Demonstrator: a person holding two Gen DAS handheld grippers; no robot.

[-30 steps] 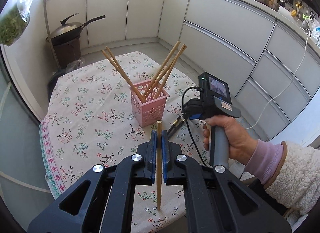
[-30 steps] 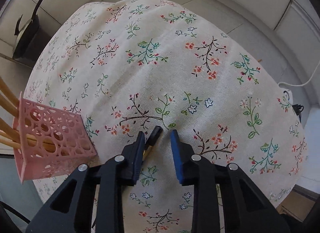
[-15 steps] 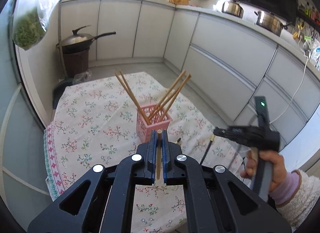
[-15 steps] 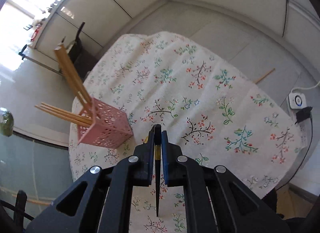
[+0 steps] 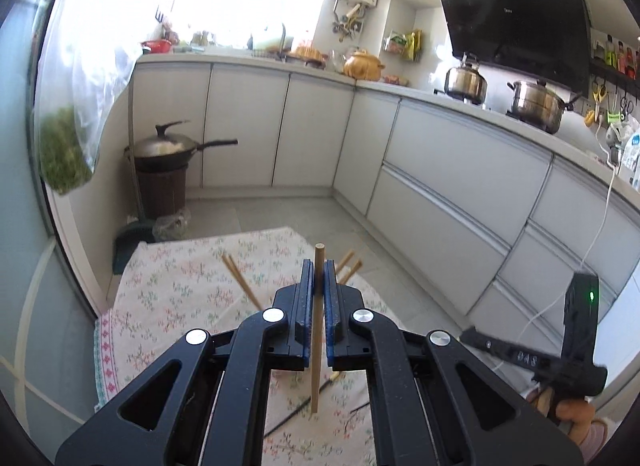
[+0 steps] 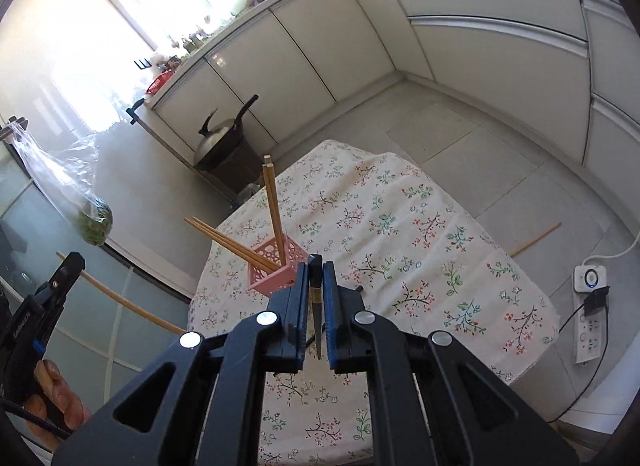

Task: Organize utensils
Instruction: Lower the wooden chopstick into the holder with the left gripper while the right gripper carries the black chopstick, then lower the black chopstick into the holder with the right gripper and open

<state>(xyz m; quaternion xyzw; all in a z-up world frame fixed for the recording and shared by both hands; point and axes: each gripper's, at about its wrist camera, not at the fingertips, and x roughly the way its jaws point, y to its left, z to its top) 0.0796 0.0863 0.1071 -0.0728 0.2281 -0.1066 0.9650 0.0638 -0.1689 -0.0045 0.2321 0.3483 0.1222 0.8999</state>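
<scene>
Pink and pierced with round holes, the plastic basket [image 6: 276, 270] stands on the counter [image 6: 440, 250] under a flowered cloth and holds several wooden chopsticks [image 6: 274, 205], which lean out in two bunches, one steeply upward and one low toward the left of the right wrist view. In the left wrist view only the tips of those sticks [image 5: 240, 280] show above the gripper body; the basket itself is hidden behind it. The left gripper [image 5: 319, 294] has its blue-lined fingers [image 5: 306, 298] clamped on a pale wooden chopstick [image 5: 317, 346] that stands nearly upright, sticking out above and below them. The right gripper [image 6: 315, 298] has its fingers [image 6: 330, 302] pressed together on a dark chopstick [image 6: 315, 306] with a gold band, its thin end pointing down toward the camera. Another dark stick [image 5: 294, 416] lies on the cloth, partly covered by the left gripper. One wooden chopstick [image 6: 536, 240] lies on the tiled floor [image 6: 480, 137] beside the counter. At the lower left edge of the right wrist view a hand [image 6: 56, 398] grips the other tool's handle, cut off by the frame. A covered wok [image 5: 168, 145] sits on a dark bin [image 5: 162, 189] by the cabinets.
</scene>
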